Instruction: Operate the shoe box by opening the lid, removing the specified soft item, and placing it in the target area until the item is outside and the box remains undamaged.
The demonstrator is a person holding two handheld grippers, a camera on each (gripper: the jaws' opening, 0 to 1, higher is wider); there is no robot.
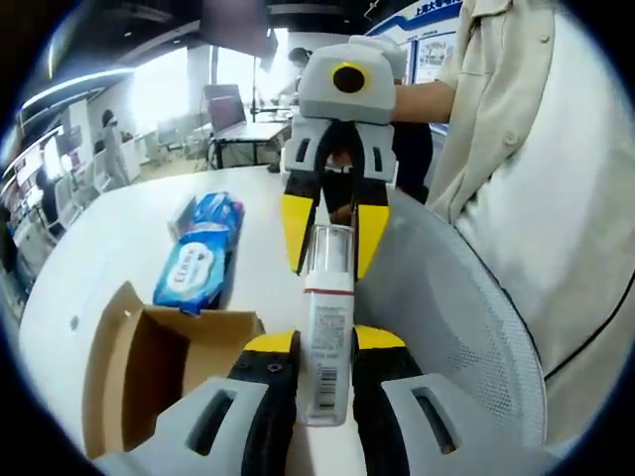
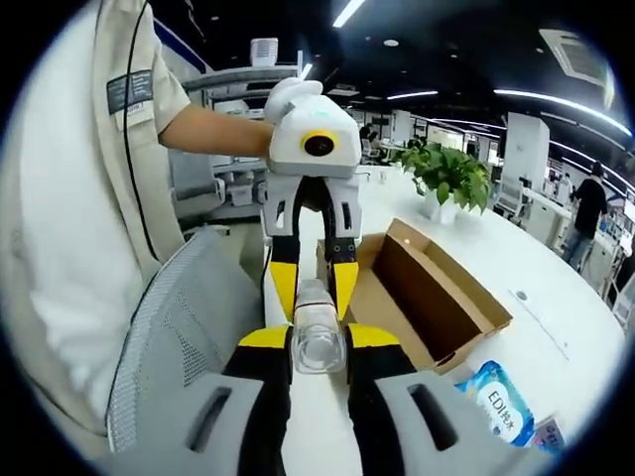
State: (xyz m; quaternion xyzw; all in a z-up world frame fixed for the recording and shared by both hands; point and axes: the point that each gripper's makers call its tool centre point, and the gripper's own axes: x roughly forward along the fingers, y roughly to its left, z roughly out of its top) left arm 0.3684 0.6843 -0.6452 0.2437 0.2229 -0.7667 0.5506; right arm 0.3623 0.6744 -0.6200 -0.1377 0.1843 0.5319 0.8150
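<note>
A white tube [image 1: 327, 372] with a clear cap and a barcode is held in the air between both grippers. My left gripper [image 1: 325, 339] is shut on the tube's body. My right gripper [image 1: 330, 266] faces it and is shut on the clear cap end [image 2: 317, 349]. In the right gripper view, my right gripper [image 2: 317, 337] pinches the cap, with the left gripper [image 2: 314, 305] just beyond. The brown cardboard shoe box [image 1: 149, 367] [image 2: 422, 288] stands open on the white table. A blue soft wipes pack [image 1: 201, 260] [image 2: 501, 412] lies on the table outside the box.
A grey mesh chair back [image 1: 456, 317] [image 2: 179, 327] stands right under the grippers by the table edge. The person in a beige shirt [image 1: 536, 149] stands close behind it. A potted plant [image 2: 451, 174] sits at the table's far end. Desks and people fill the office beyond.
</note>
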